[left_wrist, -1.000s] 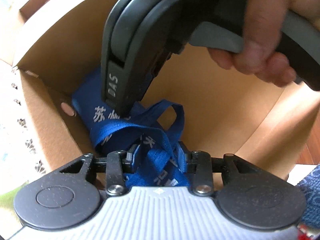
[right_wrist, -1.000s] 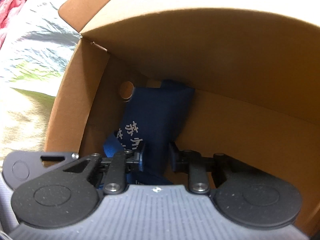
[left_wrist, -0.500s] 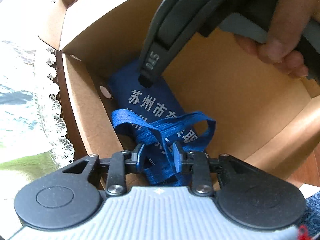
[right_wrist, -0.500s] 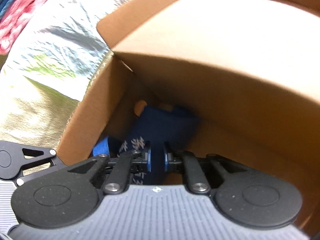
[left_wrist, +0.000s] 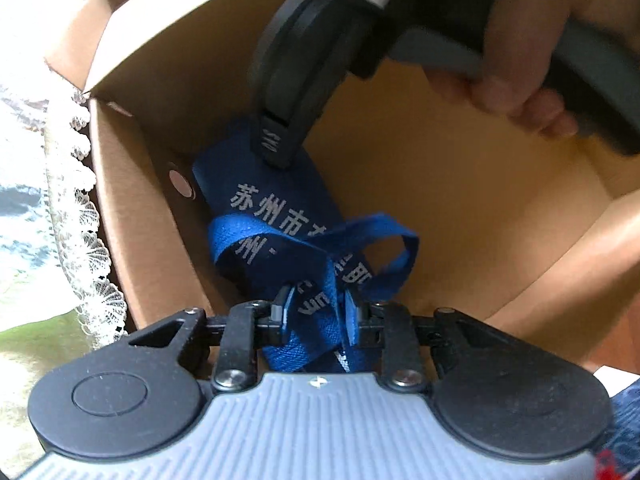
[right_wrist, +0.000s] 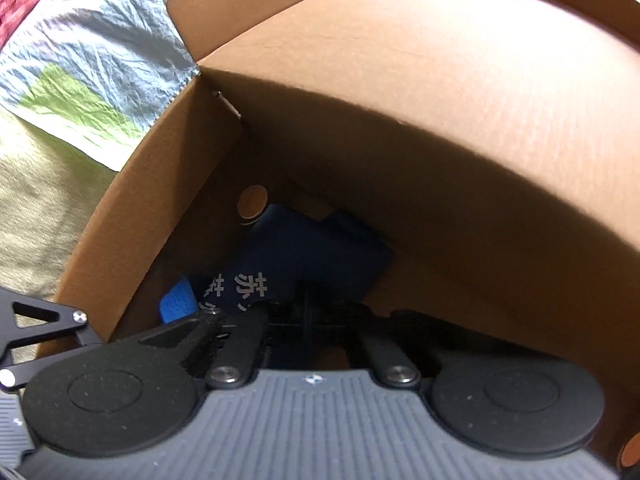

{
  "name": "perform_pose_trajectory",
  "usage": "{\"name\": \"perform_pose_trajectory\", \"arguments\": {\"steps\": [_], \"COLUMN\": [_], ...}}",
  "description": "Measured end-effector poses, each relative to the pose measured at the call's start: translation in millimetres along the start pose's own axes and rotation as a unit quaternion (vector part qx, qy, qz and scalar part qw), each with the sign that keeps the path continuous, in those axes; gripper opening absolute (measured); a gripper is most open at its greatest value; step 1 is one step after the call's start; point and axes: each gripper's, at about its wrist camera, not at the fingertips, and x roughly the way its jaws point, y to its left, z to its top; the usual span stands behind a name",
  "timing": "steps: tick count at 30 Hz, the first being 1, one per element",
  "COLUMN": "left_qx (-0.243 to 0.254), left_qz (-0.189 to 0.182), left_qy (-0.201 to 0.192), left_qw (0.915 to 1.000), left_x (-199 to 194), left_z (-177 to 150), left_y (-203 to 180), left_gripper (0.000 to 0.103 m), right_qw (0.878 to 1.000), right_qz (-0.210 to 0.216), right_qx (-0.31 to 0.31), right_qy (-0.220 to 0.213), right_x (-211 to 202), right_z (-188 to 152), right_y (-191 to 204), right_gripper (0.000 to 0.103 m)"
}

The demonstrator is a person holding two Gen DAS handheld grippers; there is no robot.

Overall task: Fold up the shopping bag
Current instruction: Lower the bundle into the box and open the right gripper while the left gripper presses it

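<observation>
A folded dark blue shopping bag (left_wrist: 280,208) with white printed characters lies inside a cardboard box (left_wrist: 440,200), against its left wall. Its brighter blue handle straps (left_wrist: 320,248) loop over it and run between the fingers of my left gripper (left_wrist: 316,312), which is shut on them. My right gripper (left_wrist: 274,152), held by a hand (left_wrist: 516,80), reaches down from above, and its shut tip rests at the bag's far end. In the right wrist view the right gripper (right_wrist: 306,304) has its fingers together in front of the bag (right_wrist: 304,252). I see no cloth between them.
The box walls (right_wrist: 440,120) stand high around both grippers, and a round hole (left_wrist: 180,184) pierces the left wall. Outside the box lie a white lace cloth (left_wrist: 80,240) and a crinkled pale cloth with a green patch (right_wrist: 100,52).
The right gripper's jaws have come together from a wide gap. The left jaws have narrowed onto the straps. The right gripper's tip has shifted toward the bag's far end.
</observation>
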Motion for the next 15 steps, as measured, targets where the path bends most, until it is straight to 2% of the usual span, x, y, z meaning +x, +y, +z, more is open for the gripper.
{"name": "perform_pose_trajectory", "arguments": {"steps": [5,7,8,11,15], "left_qx": [-0.027,-0.029,-0.029,-0.029,-0.037], "left_qz": [-0.007,-0.009,-0.008,-0.002,0.006], "left_qy": [0.006,0.004,0.002,-0.009,-0.031], "left_qw": [0.9996,0.9995,0.9995,0.9995,0.9988], "left_x": [5,3,2,-13,-54], "left_z": [7,7,7,2,-14], "left_y": [5,5,5,3,1], "left_gripper": [0.029,0.029,0.029,0.03,0.032], "right_qw": [1.0,1.0,1.0,1.0,1.0], "right_qz": [0.003,0.006,0.008,0.008,0.01], "right_qx": [0.005,0.002,0.0,-0.002,-0.001], "right_qy": [0.001,0.004,0.006,0.01,0.009], "right_x": [43,28,29,35,40], "right_z": [-17,-55,-56,-54,-52], "right_y": [-16,-83,-88,-85,-83], "right_gripper": [0.0,0.0,0.0,0.0,0.0]}}
